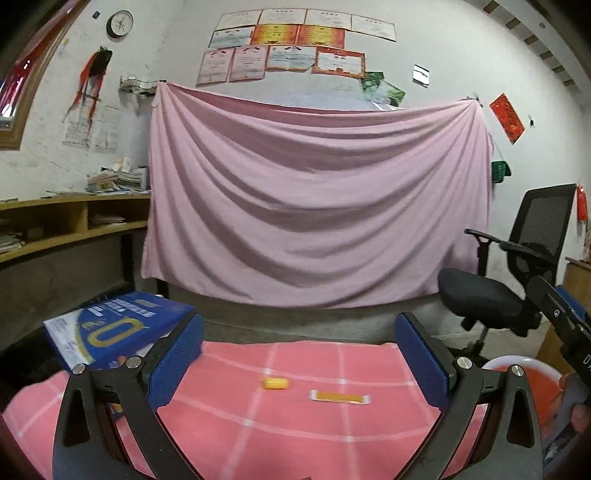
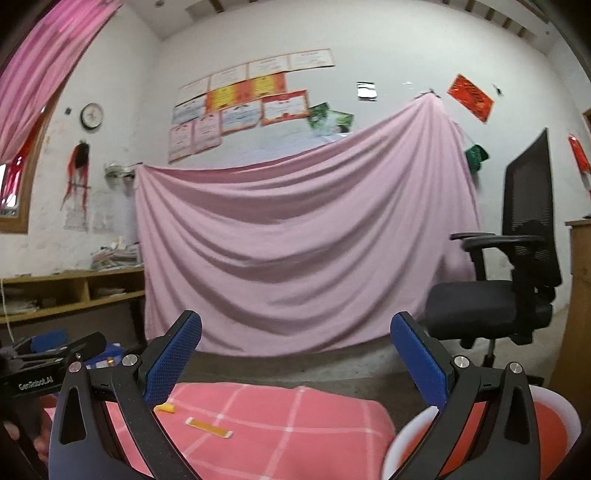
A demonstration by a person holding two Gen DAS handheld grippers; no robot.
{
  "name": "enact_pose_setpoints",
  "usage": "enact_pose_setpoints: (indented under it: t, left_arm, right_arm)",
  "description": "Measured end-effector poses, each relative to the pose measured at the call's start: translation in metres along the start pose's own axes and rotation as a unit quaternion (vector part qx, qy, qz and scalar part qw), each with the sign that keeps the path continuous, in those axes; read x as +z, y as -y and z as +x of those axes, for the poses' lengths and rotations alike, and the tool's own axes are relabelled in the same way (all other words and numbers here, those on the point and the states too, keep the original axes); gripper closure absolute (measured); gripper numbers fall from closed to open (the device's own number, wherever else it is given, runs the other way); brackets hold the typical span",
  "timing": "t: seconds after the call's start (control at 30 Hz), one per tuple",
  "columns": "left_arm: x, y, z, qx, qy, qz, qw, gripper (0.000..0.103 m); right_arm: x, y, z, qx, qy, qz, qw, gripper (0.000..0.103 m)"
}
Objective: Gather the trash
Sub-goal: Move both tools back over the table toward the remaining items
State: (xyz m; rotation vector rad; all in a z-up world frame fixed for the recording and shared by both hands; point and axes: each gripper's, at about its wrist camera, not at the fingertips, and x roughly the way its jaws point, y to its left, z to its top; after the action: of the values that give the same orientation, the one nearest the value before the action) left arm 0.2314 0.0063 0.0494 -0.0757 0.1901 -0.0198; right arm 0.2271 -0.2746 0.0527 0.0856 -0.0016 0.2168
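White "GenRobot.AI" lettering point(image 2: 36, 382) on left gripper point(image 2: 55, 349)

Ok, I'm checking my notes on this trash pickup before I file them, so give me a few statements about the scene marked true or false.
1. Both the left claw and the right claw stand open with nothing between their pads. True.
2. The yellow wrapper strip lies on the pink checked cloth. True.
3. The small yellow roll is already in the red basin. False: it lies on the cloth beside the strip.
4. The blue box sits on the office chair. False: it is at the cloth's left edge, and the chair seat is bare.
5. A clock hangs on the wall. True.
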Motion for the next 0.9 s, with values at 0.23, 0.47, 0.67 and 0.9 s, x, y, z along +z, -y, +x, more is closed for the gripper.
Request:
enact_pose_setpoints:
  t: [0.23, 0.47, 0.67, 0.9]
  left_arm:
    - [-0.020, -0.027, 0.013, 0.029, -0.021, 0.005, 0.9993, 0.002]
    - [-0.024, -0.055, 0.024, 0.021, -0.045, -0.031, 0.9983, 0.002]
    - [-0.024, -0.048, 0.044, 0.048, -0.087, 0.033, 0.9945, 0.002]
    - [-0.040, -0.056, 0.078, 0.029, -0.178, 0.029, 0.9832, 0.003]
  right_arm:
    - [-0.012, -0.026, 0.024, 0.036, -0.036, -0.031, 0.998, 0.000]
    - [-0.026, -0.047, 0.042, 0.052, -0.064, -0.068, 0.994, 0.000]
    - [-0.041, -0.053, 0.083, 0.057, -0.135, -0.088, 0.985, 0.000]
    - [-0.069, -0.053, 0.142, 0.112, -0.295, -0.065, 0.947, 0.018]
